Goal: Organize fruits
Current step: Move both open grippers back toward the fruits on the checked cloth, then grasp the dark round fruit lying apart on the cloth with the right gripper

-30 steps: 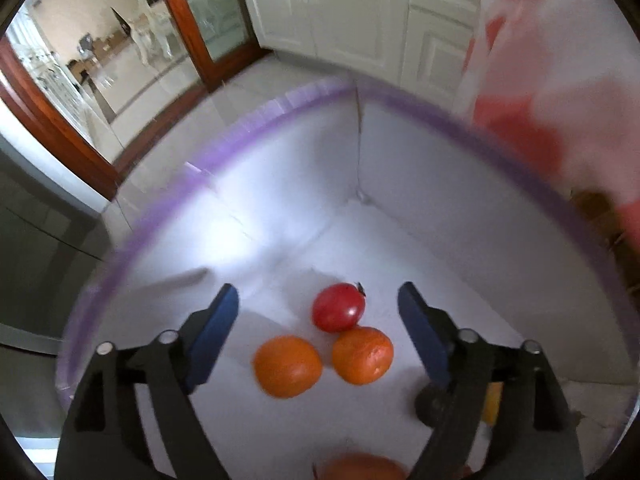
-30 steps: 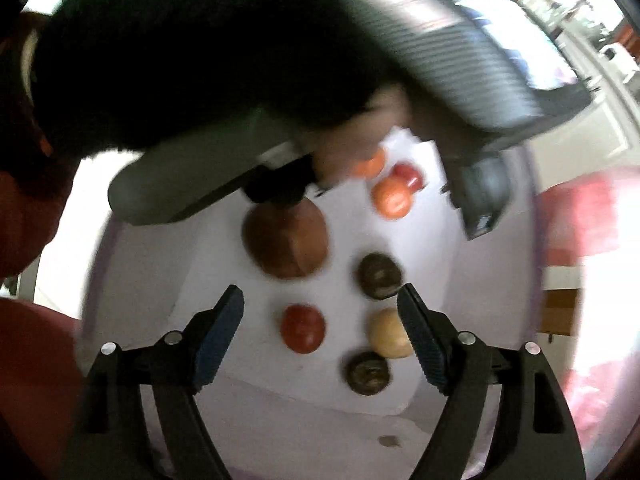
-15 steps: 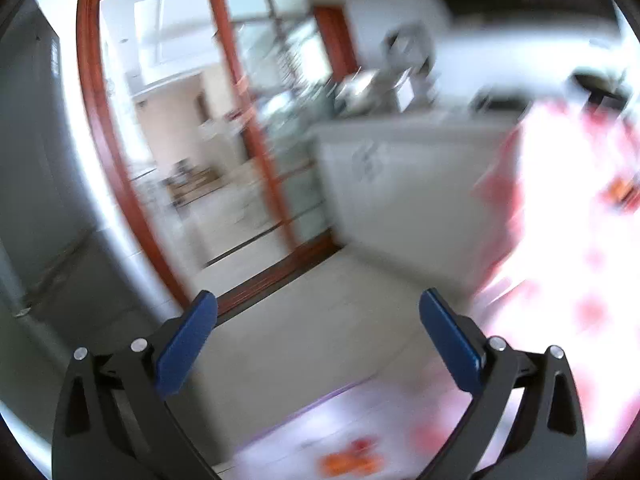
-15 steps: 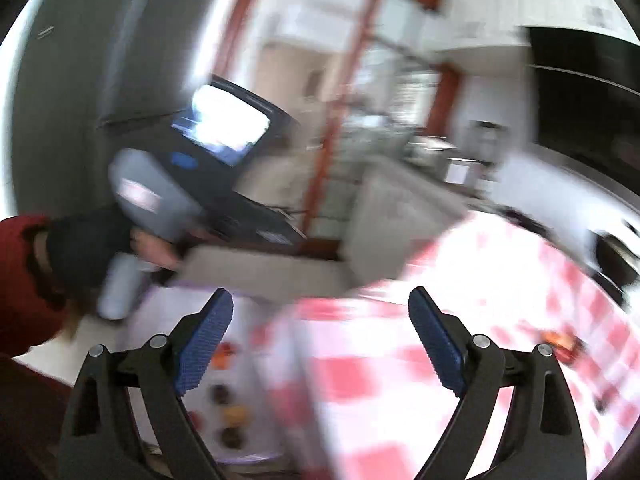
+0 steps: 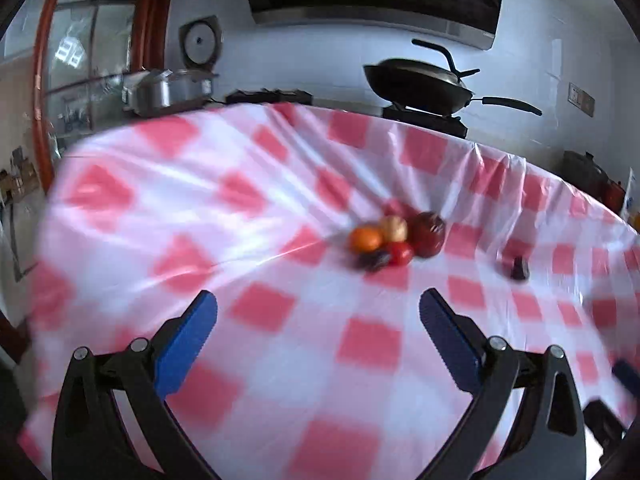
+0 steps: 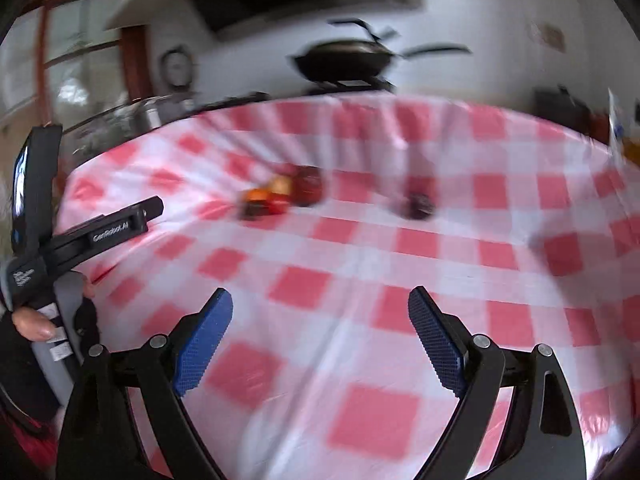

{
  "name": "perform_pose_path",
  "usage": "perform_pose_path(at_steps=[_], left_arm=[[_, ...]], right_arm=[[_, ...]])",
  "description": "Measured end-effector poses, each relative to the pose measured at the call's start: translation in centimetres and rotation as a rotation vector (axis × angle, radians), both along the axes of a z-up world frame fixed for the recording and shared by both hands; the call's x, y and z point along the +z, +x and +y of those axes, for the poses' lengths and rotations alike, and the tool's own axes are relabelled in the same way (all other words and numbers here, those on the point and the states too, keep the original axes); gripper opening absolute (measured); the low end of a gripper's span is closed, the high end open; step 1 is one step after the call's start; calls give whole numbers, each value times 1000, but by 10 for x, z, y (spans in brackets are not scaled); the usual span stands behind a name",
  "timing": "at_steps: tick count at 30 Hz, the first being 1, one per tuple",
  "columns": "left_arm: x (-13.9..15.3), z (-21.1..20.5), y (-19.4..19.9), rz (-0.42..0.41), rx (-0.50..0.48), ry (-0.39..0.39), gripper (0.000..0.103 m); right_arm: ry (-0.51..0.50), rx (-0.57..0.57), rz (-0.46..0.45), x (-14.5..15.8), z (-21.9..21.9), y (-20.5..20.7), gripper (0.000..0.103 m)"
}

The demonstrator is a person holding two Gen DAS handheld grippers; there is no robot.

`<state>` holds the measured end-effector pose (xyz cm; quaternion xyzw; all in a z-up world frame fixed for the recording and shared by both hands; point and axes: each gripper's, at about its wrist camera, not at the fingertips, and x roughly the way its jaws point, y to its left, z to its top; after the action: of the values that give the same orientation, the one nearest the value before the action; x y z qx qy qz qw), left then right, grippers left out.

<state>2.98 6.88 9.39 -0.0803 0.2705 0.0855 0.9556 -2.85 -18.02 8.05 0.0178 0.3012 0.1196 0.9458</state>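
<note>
A small heap of fruit lies mid-table on the red-and-white checked cloth (image 5: 256, 308): an orange (image 5: 365, 239), a pale yellow fruit (image 5: 394, 228), a dark red fruit (image 5: 429, 234), a small red one (image 5: 401, 254) and a dark one (image 5: 374, 261). One more dark fruit (image 5: 519, 268) sits alone to the right. The right wrist view shows the same heap (image 6: 280, 196) and lone dark fruit (image 6: 418, 204), blurred. My left gripper (image 5: 318, 305) and right gripper (image 6: 320, 301) both hover open and empty over the near cloth, well short of the fruit.
A black wok (image 5: 420, 84) stands on a burner behind the table, with metal pots (image 5: 172, 88) at the back left. The table's left edge drops off by a wooden door frame. The left gripper's body (image 6: 100, 232) and the hand (image 6: 32, 322) holding it fill the left side.
Both grippers have lifted away from the purple-rimmed white bin of fruit and swung round to face the checked table. Their jaws stand wider than a second ago.
</note>
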Motion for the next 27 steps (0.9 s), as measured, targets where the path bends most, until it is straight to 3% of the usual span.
perform_pose_path(at_steps=[5,9,11,15,22,24,27], left_arm=[[-25,-9,68,42,28,-240,101],[-43,6,79,50,-11,-378,101],[-45,11,75,42,-39,-382,101],[-40,13,63,-4,-58,-301,101],[-50,23,71,56,-31,-358,101],[-52,24,73,68,-27,-365,101],[-53,24,74,74,-27,-361,101]], right_arm=[[89,-84,96,-21,-51,62,87],[129,-118,161,-32,-69,103,87],[136,-134,170,-34,-72,122,87],[124,-188,210,-44,-72,177,80],[64,-228,272,-58,-57,245,68],[43,-251,283,-60,-57,259,61],[4,-263,299,-66,-55,270,58]])
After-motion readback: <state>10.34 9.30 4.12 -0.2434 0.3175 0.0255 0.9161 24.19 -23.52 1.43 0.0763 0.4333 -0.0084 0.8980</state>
